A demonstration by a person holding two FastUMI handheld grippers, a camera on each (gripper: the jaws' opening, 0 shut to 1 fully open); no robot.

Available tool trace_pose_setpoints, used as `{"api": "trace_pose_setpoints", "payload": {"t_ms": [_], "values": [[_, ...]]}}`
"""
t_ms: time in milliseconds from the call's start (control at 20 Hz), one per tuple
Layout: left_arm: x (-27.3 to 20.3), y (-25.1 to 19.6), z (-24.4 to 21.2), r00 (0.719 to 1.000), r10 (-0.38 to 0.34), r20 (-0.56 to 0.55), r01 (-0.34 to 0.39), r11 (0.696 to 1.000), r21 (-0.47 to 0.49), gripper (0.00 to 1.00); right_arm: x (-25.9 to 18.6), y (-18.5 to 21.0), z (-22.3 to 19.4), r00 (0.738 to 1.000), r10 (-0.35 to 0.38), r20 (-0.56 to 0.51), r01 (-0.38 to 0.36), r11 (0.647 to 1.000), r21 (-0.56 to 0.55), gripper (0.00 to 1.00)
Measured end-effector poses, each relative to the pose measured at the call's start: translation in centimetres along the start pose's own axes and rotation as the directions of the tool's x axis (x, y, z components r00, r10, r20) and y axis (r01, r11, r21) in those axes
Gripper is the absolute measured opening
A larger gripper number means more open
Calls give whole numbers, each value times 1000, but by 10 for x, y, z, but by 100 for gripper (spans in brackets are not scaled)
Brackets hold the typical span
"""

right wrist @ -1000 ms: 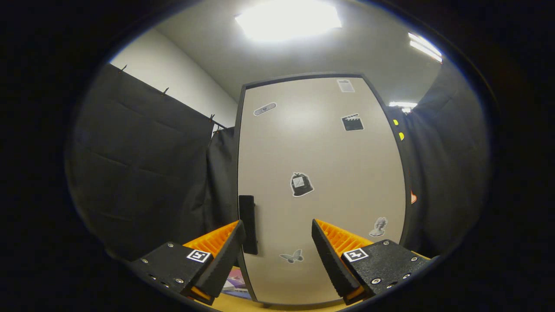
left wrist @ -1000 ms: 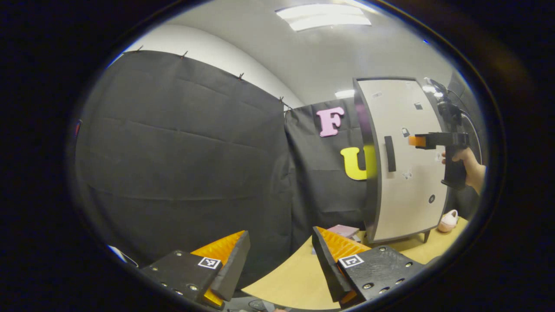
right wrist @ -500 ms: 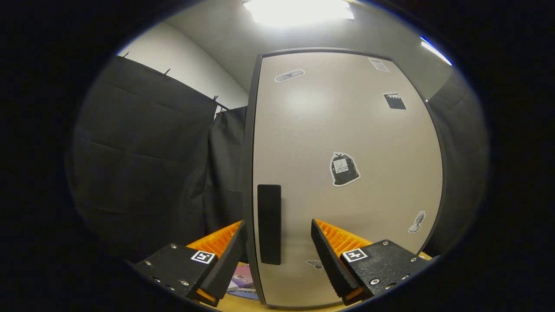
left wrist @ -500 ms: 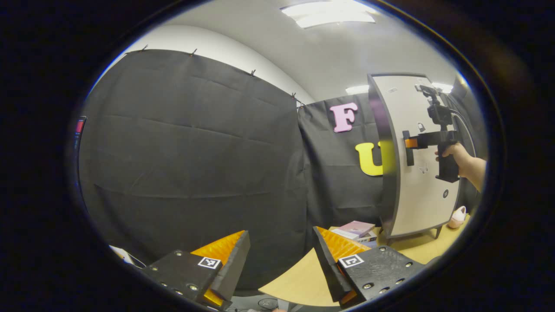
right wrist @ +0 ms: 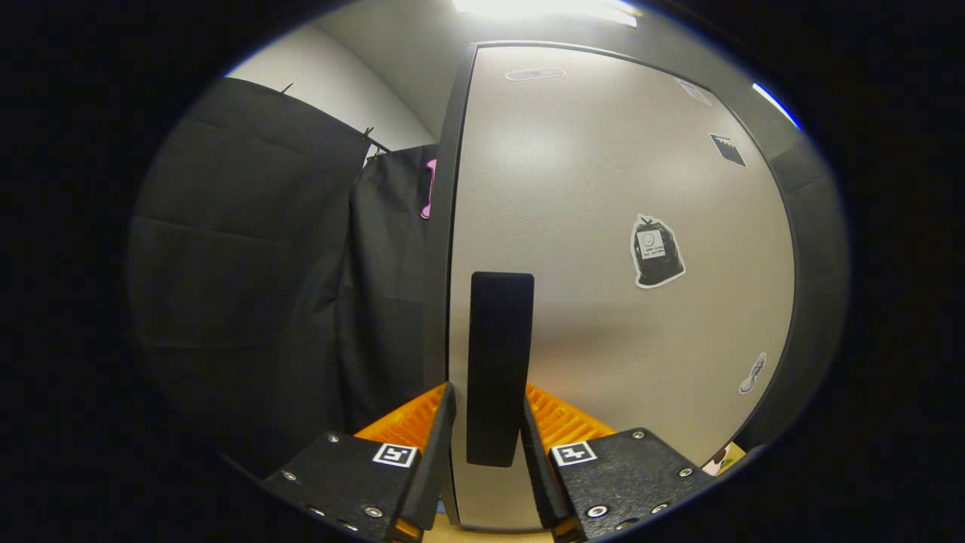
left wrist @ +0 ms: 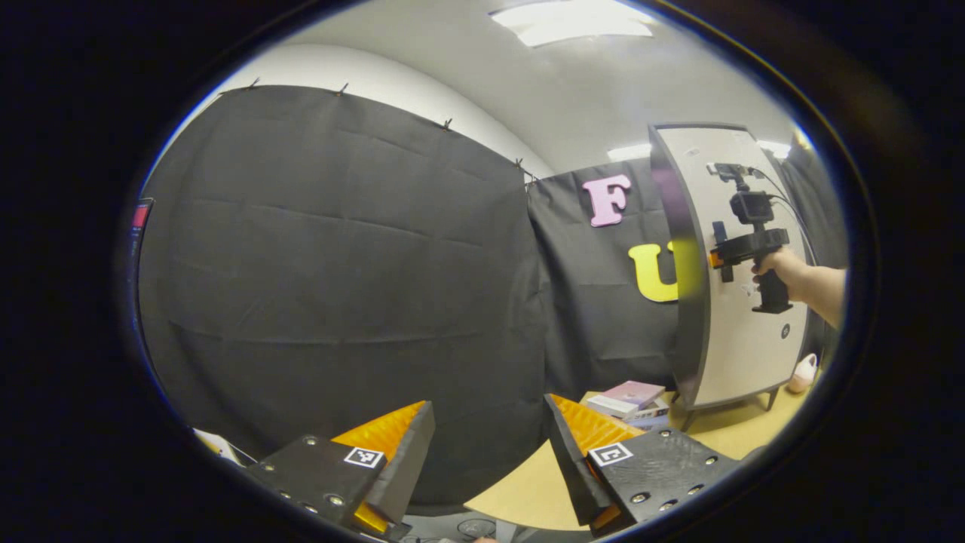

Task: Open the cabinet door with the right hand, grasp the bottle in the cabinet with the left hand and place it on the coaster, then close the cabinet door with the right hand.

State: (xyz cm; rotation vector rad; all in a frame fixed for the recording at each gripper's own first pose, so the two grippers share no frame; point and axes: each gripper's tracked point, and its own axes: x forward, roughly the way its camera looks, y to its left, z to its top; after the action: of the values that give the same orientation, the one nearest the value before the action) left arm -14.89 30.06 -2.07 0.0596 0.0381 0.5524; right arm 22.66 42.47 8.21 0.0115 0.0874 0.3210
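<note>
Right gripper has its fingers closed in on the black door handle, one at each side, touching as far as I can see, dead centre at six o'clock. The cabinet door looks shut. Left gripper hangs wide open and empty above the table; the cabinet stands at three o'clock.

No readable text, stickers on cabinet door too small to read
</note>
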Motion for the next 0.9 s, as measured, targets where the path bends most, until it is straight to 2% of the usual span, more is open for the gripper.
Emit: {"api": "trace_pose_setpoints", "payload": {"t_ms": [50,100,300,900], "values": [[0,0,1,1000,-3,1,3,1000,3,79,-1,0,1,1000,2,4,-2,1000,27,45],[1,-3,1,1000,-8,2,8,1000,5,83,0,0,0,1000,9,-6,-9,999,44,35],[5,-14,5,999,-39,12,39,999,-6,87,-3,0,-1,999,29,-32,-28,999,30,22],[8,-72,21,983,-176,50,178,984,-32,87,-44,5,6,987,161,-27,-158,985,70,22]]}}
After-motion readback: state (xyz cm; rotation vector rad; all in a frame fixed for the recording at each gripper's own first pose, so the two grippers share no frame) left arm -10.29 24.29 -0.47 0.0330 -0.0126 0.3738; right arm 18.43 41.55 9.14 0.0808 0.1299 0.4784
